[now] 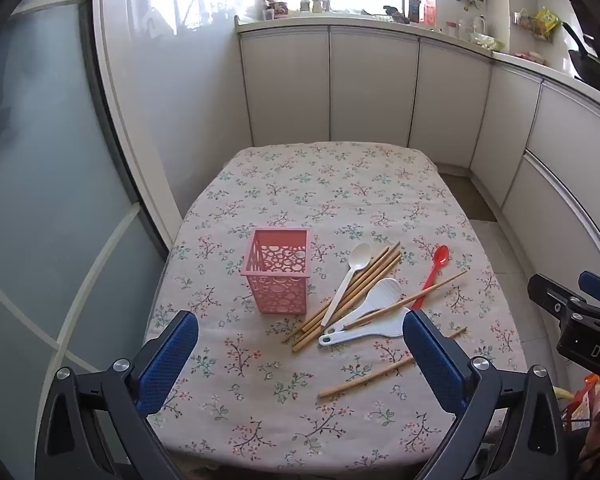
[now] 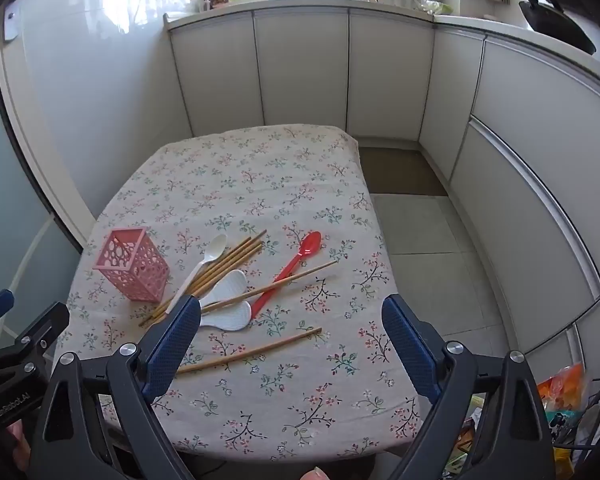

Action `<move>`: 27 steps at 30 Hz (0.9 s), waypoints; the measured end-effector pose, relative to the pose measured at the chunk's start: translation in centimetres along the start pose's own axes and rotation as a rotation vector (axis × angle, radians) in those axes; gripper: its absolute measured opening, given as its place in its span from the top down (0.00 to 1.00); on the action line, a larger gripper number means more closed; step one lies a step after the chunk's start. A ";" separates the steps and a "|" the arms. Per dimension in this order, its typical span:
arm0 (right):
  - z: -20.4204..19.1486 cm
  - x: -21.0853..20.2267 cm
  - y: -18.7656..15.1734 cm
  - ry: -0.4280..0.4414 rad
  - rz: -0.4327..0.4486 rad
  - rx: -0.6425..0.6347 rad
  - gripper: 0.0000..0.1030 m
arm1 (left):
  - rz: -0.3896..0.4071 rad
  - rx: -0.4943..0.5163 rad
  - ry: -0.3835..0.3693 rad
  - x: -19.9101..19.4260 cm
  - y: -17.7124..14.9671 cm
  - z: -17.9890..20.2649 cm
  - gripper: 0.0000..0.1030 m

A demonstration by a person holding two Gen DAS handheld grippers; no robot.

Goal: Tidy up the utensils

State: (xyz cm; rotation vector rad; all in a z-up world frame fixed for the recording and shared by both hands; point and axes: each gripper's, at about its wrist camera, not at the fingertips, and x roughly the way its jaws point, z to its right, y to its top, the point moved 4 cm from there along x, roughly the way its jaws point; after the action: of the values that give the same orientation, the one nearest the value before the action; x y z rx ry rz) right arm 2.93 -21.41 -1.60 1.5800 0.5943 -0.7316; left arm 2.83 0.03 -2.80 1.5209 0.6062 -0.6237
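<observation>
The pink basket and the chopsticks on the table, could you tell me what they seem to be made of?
The pink basket looks like moulded plastic: uniform matte colour, walls pierced with round holes. The chopsticks look like bamboo or wood: tan, dull, unpainted sticks.

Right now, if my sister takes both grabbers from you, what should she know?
Left gripper: open, holding nothing, above the near table edge.
Right gripper: open, holding nothing, beside it.
Pink basket stands upright on the flowery tablecloth; nothing seems to be in it.
Lying loose beside it: white spoon, red spoon, two white rice paddles, a chopstick bundle, and one nearer chopstick.
Done: nothing.
Left: probably put every utensil into the basket.
</observation>
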 end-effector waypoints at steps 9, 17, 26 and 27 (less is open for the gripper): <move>-0.1 0.2 0.0 -0.005 -0.002 0.001 0.09 | 0.007 -0.020 0.005 -0.1 0.0 -0.9 0.00; 0.2 -0.1 0.0 -0.006 0.008 0.001 0.09 | 0.010 -0.008 0.012 0.0 0.4 -0.2 0.00; 0.0 -0.4 0.2 -0.001 0.012 -0.001 0.09 | 0.016 -0.009 0.014 0.2 0.6 0.1 0.00; 0.0 -0.4 0.2 0.000 0.013 0.000 0.09 | 0.015 -0.009 0.014 0.2 0.6 0.1 0.00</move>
State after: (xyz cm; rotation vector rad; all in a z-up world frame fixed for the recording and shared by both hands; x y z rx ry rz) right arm 2.80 -21.45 -1.17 1.5821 0.5838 -0.7224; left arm 3.38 -0.11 -2.54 1.5208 0.6072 -0.5987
